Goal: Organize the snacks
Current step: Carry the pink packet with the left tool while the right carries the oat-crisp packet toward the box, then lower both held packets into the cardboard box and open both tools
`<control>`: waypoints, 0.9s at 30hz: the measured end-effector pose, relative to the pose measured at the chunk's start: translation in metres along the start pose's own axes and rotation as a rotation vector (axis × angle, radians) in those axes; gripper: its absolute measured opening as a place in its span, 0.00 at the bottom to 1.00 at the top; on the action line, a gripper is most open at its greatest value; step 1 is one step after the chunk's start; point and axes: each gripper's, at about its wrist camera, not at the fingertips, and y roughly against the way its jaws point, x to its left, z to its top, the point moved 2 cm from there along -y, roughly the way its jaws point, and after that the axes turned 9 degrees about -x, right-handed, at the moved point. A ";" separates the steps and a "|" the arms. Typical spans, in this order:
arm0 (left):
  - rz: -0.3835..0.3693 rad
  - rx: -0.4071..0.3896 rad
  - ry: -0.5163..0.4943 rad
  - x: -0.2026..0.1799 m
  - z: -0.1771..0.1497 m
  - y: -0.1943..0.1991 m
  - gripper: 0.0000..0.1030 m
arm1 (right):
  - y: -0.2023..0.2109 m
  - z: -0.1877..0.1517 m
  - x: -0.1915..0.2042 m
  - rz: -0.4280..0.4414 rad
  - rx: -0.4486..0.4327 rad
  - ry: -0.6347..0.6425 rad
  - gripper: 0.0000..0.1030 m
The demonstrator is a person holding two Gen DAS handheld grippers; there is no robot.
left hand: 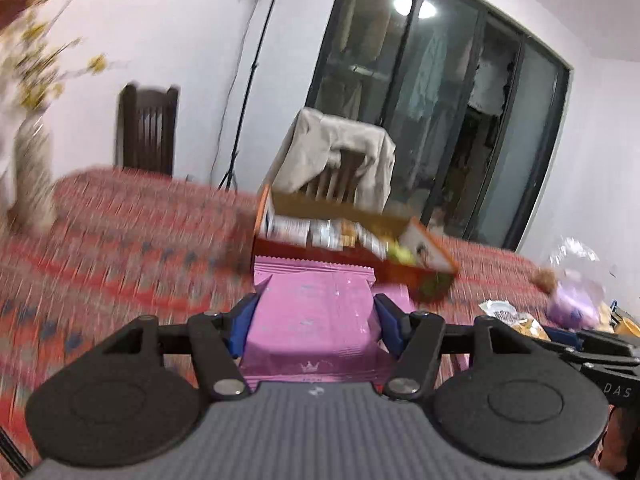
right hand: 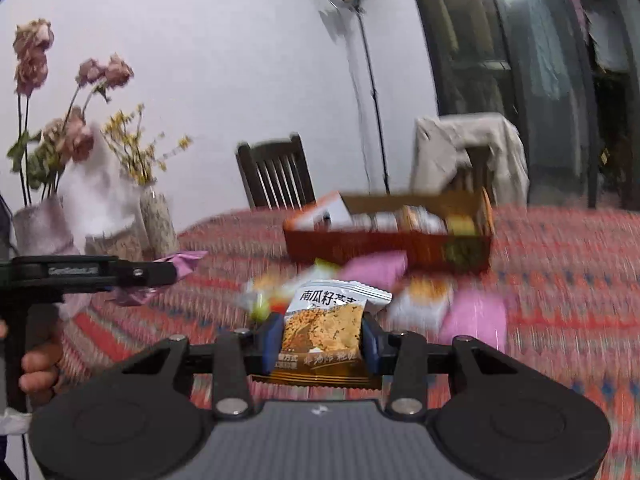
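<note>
My left gripper (left hand: 314,320) is shut on a pink snack packet (left hand: 312,320) and holds it above the red patterned tablecloth (left hand: 120,240), just short of an open cardboard snack box (left hand: 348,240) that holds several packets. My right gripper (right hand: 320,336) is shut on a white and orange pumpkin-seed crisp packet (right hand: 324,328). The same box (right hand: 388,240) stands beyond it. Loose packets, pink (right hand: 476,316) and white-orange (right hand: 420,300), lie between my right gripper and the box. My left gripper with its pink packet (right hand: 176,268) shows at the left of the right wrist view.
Vases of dried flowers (right hand: 156,216) stand at the table's far left. Two wooden chairs (right hand: 276,176) stand behind the table, one draped with a beige cloth (left hand: 340,156). A light stand (left hand: 248,92) is by the wall. More packets and a clear bag (left hand: 572,280) lie at the right.
</note>
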 end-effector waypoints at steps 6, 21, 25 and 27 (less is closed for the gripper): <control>0.004 -0.006 -0.030 0.007 0.049 -0.116 0.61 | -0.102 0.072 -0.033 0.034 -0.036 0.012 0.39; 0.043 0.118 -0.079 0.034 0.025 -0.287 0.65 | -0.364 0.064 -0.089 -0.037 0.268 -0.043 0.39; 0.010 0.116 -0.035 0.044 0.031 -0.285 0.67 | -0.383 0.053 -0.086 0.009 0.314 -0.059 0.42; 0.013 0.097 -0.038 0.045 0.036 -0.281 0.67 | -0.387 0.048 -0.087 0.056 0.328 -0.102 0.45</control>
